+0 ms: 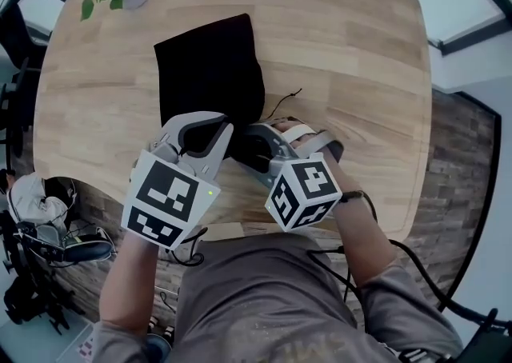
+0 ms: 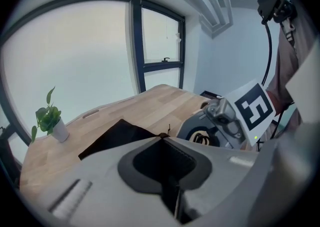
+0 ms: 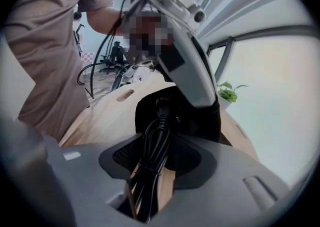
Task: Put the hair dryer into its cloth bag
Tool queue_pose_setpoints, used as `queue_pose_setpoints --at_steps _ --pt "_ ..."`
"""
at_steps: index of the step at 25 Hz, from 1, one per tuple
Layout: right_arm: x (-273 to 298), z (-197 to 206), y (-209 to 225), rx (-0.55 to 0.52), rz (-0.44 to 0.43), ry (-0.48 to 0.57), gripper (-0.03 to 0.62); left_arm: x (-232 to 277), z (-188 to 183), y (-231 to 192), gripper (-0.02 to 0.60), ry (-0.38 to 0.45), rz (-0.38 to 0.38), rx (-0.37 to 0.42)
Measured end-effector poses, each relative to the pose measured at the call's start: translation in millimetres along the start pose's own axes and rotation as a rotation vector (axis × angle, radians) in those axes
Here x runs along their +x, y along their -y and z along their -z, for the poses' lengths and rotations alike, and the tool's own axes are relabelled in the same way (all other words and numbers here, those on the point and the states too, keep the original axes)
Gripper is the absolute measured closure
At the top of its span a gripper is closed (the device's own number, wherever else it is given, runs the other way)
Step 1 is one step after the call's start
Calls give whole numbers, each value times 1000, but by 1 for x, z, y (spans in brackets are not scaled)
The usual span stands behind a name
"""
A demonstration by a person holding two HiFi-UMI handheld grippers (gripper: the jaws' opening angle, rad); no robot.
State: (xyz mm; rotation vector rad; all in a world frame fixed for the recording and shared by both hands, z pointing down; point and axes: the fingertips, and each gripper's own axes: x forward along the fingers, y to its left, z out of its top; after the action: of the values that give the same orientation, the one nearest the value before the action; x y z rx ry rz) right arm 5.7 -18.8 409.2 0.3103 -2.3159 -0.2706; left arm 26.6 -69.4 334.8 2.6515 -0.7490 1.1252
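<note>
Your left gripper (image 1: 226, 125) is clenched on the near edge of the black cloth bag (image 1: 208, 65), at its mouth. Hold that lip lifted off the wooden table (image 1: 344, 57) so the opening gapes instead of lying shut.

Your right gripper (image 1: 266, 137) is grasping the bundled power cord (image 3: 155, 156), with its jaws pressed on the coil from both sides. Feed the bundle straight in through the mouth, low and deep, and let go only once the coil is past the hem. A loop left outside would likely snag the thin drawstring (image 1: 284, 101) beside the bag.

As for contents, the cord runs up into the bag's dark opening. The hair dryer is therefore probably at or just inside the mouth, beneath your grippers, but no view shows its body. The far part of the bag lies flat, so I judge it holds nothing.
</note>
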Motion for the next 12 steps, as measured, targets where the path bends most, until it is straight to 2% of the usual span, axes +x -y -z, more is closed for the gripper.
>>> queue_pose_setpoints --at_steps 2,5,7,9,10,12 --pt "11 8 7 72 -2 -45 390 2 3 5 568 -15 7 18" --pt "21 18 21 193 44 -88 385 9 9 8 568 -35 11 40" --pt "19 14 19 250 27 -60 360 11 10 6 568 -32 8 31" --pt "3 9 14 297 -11 -8 277 11 9 2 568 -24 3 16" --pt "-9 11 14 329 -18 18 260 11 9 1 568 -22 2 12" --pt "-33 29 15 419 -15 57 267 12 9 -1 568 -20 4 9"
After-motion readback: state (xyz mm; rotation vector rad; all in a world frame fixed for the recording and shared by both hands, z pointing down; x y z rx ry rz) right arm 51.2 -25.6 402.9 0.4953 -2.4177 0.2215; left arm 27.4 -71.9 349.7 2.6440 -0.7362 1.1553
